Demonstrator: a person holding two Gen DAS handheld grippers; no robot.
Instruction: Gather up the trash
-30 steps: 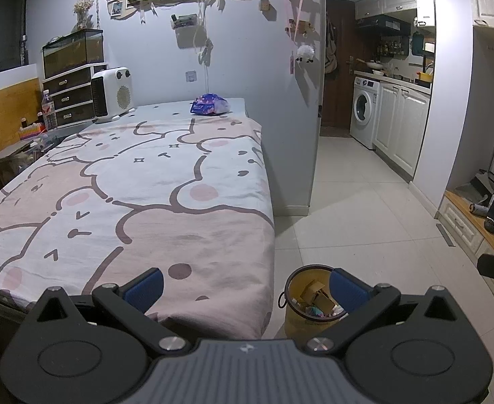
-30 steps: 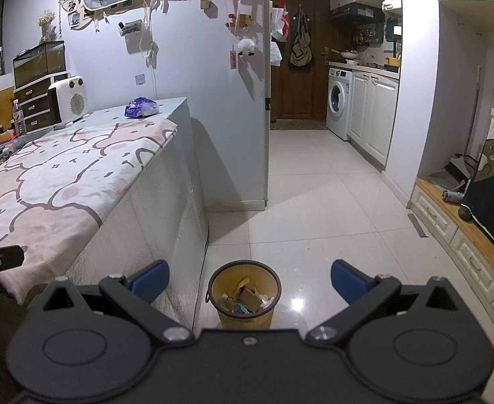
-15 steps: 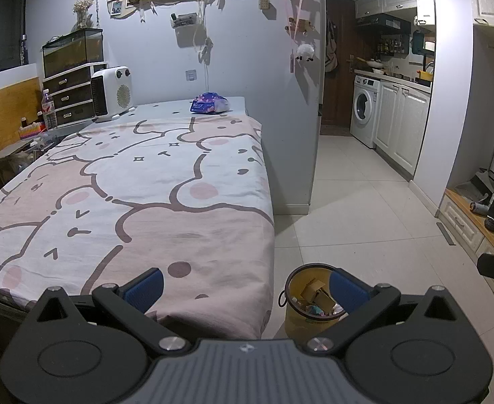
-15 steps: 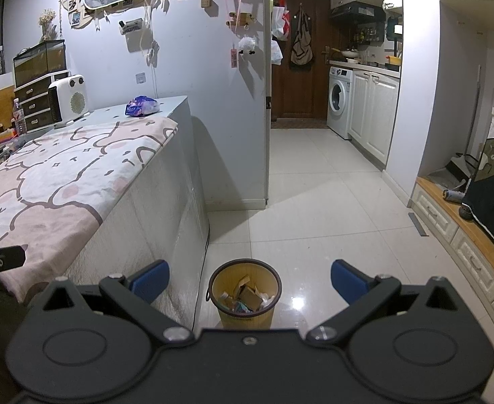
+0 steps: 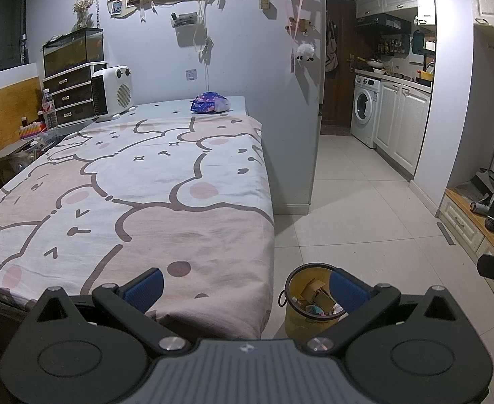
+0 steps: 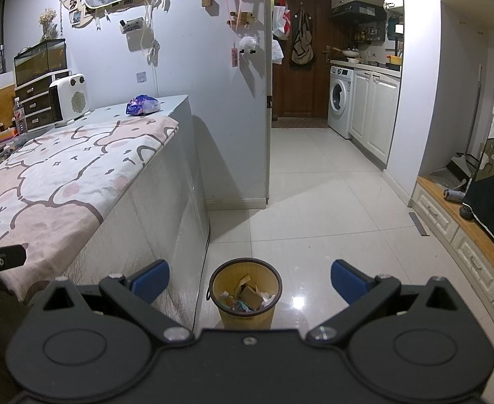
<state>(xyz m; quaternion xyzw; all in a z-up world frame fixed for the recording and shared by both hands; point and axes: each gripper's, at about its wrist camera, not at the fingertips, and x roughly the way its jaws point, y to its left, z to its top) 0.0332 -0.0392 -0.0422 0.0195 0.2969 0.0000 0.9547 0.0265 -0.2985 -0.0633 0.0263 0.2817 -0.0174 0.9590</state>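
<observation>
A yellow trash bin [image 5: 305,303] [image 6: 245,294] with a dark rim stands on the tiled floor by the near corner of the bed, holding cardboard scraps and wrappers. A crumpled purple and white wrapper [image 5: 209,102] [image 6: 143,104] lies at the bed's far end. My left gripper [image 5: 245,286] hovers open over the bed's near edge, nothing between its blue pads. My right gripper [image 6: 250,279] is open too, straddling the bin from above and behind, empty. Each gripper's black body shows at the other view's edge.
The bed [image 5: 129,185] with a pink bear-print cover fills the left side. A white heater [image 5: 112,92], drawers and a bottle stand at its head. A wall end [image 6: 267,118] borders tiled floor [image 6: 314,202] that runs to a kitchen with a washing machine [image 6: 340,101]. A low cabinet [image 6: 455,229] lines the right.
</observation>
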